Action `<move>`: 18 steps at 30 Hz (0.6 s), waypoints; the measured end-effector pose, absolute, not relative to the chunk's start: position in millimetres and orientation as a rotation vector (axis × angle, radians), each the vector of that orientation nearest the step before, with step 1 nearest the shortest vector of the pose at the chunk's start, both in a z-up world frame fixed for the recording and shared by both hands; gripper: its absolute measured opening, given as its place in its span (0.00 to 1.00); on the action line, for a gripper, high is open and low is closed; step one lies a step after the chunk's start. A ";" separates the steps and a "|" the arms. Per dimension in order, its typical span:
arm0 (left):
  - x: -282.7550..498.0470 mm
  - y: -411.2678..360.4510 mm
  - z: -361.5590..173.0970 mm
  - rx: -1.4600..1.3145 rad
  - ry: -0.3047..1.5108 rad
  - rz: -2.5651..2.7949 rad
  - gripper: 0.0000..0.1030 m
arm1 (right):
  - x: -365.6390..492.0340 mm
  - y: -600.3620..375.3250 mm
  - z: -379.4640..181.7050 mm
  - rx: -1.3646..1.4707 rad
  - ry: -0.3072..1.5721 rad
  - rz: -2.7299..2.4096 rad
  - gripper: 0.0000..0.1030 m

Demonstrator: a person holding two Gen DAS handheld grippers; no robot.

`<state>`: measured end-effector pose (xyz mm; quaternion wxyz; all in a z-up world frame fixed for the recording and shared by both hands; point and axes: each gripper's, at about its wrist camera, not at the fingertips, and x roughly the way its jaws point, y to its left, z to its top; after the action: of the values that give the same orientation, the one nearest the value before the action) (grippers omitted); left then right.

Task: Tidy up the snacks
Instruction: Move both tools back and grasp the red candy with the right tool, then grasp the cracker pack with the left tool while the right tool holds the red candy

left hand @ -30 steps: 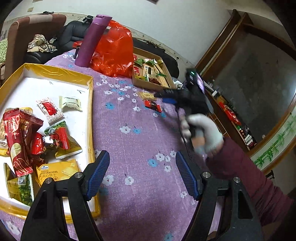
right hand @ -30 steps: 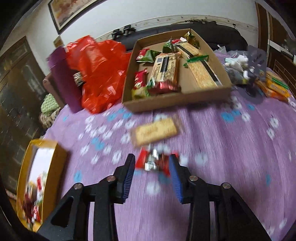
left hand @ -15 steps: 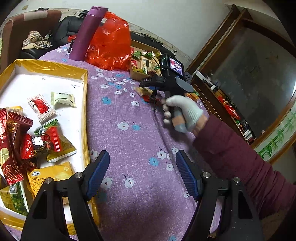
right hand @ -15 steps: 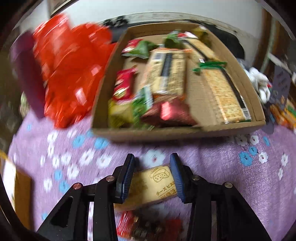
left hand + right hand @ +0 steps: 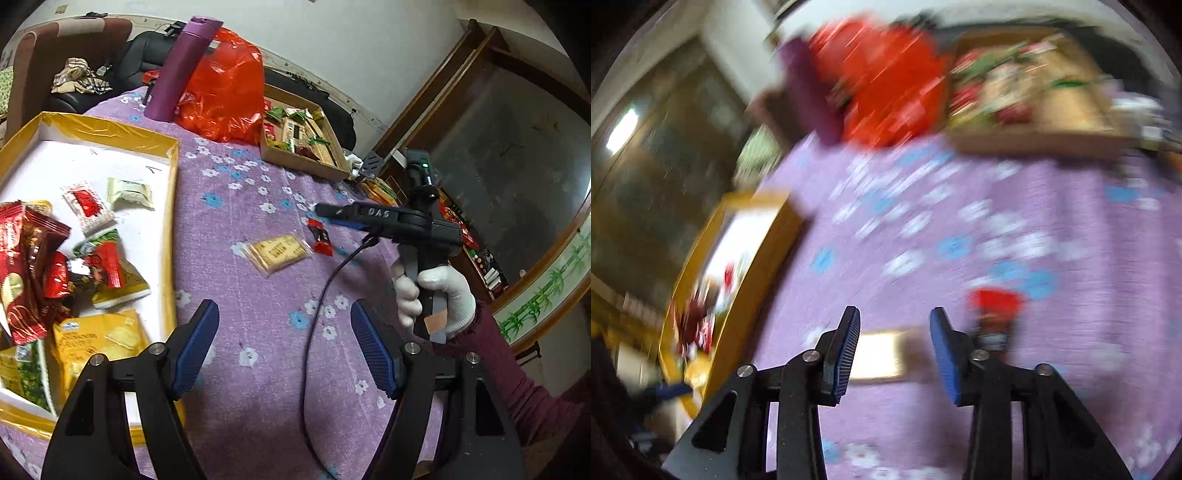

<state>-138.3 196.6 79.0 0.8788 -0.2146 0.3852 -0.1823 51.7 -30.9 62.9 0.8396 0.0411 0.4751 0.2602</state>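
Our right gripper (image 5: 894, 349) jaws apart, empty | cracker packet (image 5: 877, 355) between them, just ahead, long axis crosswise | left gripper (image 5: 284, 347) wide, empty, farther

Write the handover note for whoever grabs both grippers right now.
Left gripper: open, empty, over the purple cloth beside the gold tray.
Right gripper: open, empty, above the yellow cracker packet.
Small red candy lies just right of the packet.
Done: many snacks sit in the tray.
Left: the packet, the candy, and whatever the cardboard box holds.
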 end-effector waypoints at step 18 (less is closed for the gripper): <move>-112.7 177.2 82.5 -0.316 0.880 -0.296 0.72 | 45.6 -40.3 29.0 -0.019 0.963 0.345 0.26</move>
<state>-112.7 177.2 82.5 0.8820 -0.1519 0.4227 -0.1423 45.6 -40.3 29.0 0.8719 -0.0092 0.4609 0.1650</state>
